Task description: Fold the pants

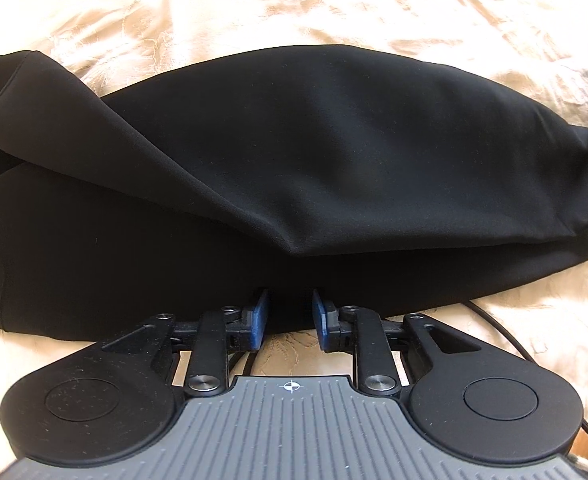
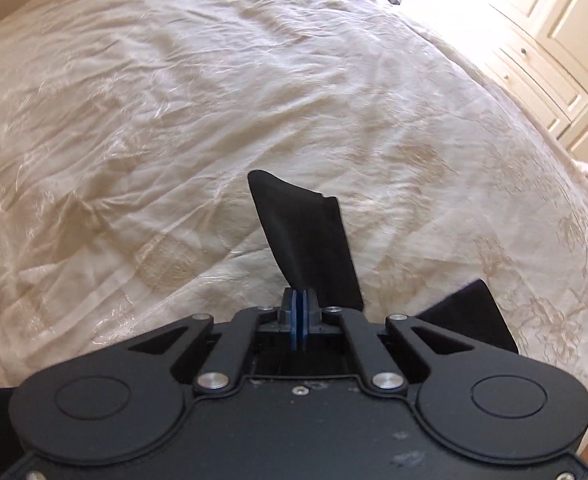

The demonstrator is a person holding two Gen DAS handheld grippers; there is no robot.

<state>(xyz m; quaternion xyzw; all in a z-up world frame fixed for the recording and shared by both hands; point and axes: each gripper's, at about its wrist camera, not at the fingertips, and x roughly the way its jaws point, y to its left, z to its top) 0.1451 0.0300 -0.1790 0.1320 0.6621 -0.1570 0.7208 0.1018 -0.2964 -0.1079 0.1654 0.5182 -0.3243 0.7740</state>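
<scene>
The left hand-held gripper [image 1: 290, 309] is found with its jaws set a narrow way apart. Its two blue pads [image 1: 260, 312] straddle the near edge of the black pants [image 1: 294, 168], and dark cloth is seen in the gap between them. Whether the pads press on the cloth cannot be told.

The right hand-held gripper [image 2: 298, 312] is found with its jaws brought together, the two blue pads [image 2: 294, 314] lying face to face. A flap of the black pants [image 2: 301, 232] is pinched between them and stands up from the tips, above the bed cover. A second dark corner of cloth is seen at the lower right of the right wrist view, beside the gripper body.

Count: two hand-held grippers, one per hand; one pair of pants; one cream bed cover [image 1: 254, 8] with a pale floral pattern, much creased; one black cable [image 1: 505, 336] lying on the cover near the right side of the left gripper.

In the left wrist view the pants are laid on the bed cover with the long axis running left to right across the frame. One layer is folded diagonally over another, the raised fold crossing from upper left to lower centre. Which end is the waist cannot be told. White panelled cabinet doors [image 2: 549, 32] are seen beyond the bed.
</scene>
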